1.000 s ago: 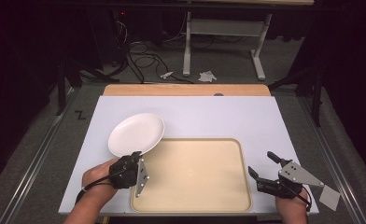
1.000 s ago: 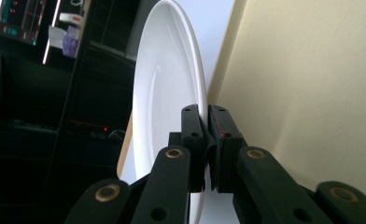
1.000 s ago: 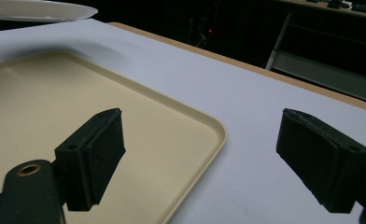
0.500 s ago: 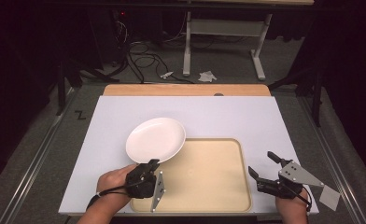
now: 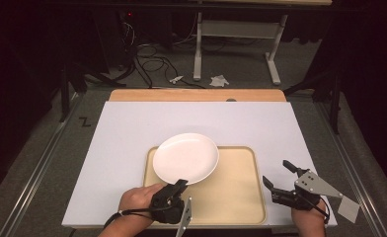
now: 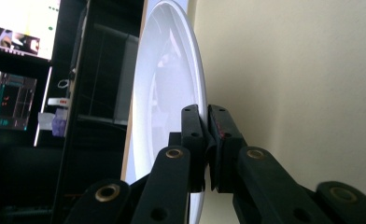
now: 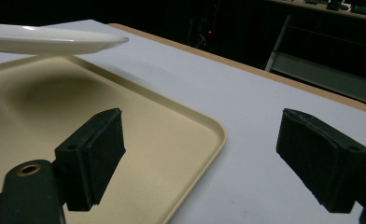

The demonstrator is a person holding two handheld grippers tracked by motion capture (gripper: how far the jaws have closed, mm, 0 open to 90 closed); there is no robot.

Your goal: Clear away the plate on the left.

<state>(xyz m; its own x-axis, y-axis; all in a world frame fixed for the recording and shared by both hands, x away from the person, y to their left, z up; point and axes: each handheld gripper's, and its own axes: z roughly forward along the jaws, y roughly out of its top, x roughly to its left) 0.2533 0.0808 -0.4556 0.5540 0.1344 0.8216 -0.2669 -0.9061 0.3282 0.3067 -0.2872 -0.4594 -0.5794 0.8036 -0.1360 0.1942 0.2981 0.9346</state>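
Dark room and grey carpet surround a white tabletop (image 5: 132, 148) with a wooden strip (image 5: 196, 95) along its far edge; cables (image 5: 147, 54) and a metal desk frame (image 5: 233, 34) stand on the floor beyond. From the high view, a beige tray (image 5: 236, 197) lies at the near middle of the tabletop. A white plate (image 5: 186, 158) sits over the tray's far left corner, reaching out past the tray's rim. The left tongs (image 5: 180, 183) are clamped on the plate's near edge, with the person's left hand (image 5: 137, 197) behind them. The right tongs (image 5: 279, 174) hover near the tray's right edge, jaws spread apart and holding nothing.

Along the left gripper view, the two black jaws of the left tongs (image 6: 207, 140) are pressed together on the plate's rim (image 6: 172, 84), which stands edge-on in the turned picture. The tray (image 6: 288, 84) lies behind it, and lit screens (image 6: 22, 28) glow in the dark background.

Along the right gripper view, the right tongs (image 7: 200, 158) stand wide open above the tray's corner (image 7: 172, 140) and the white tabletop (image 7: 265, 116). The plate (image 7: 50, 42) hangs raised above the tray at the upper left, casting a shadow (image 7: 55, 88) on it.
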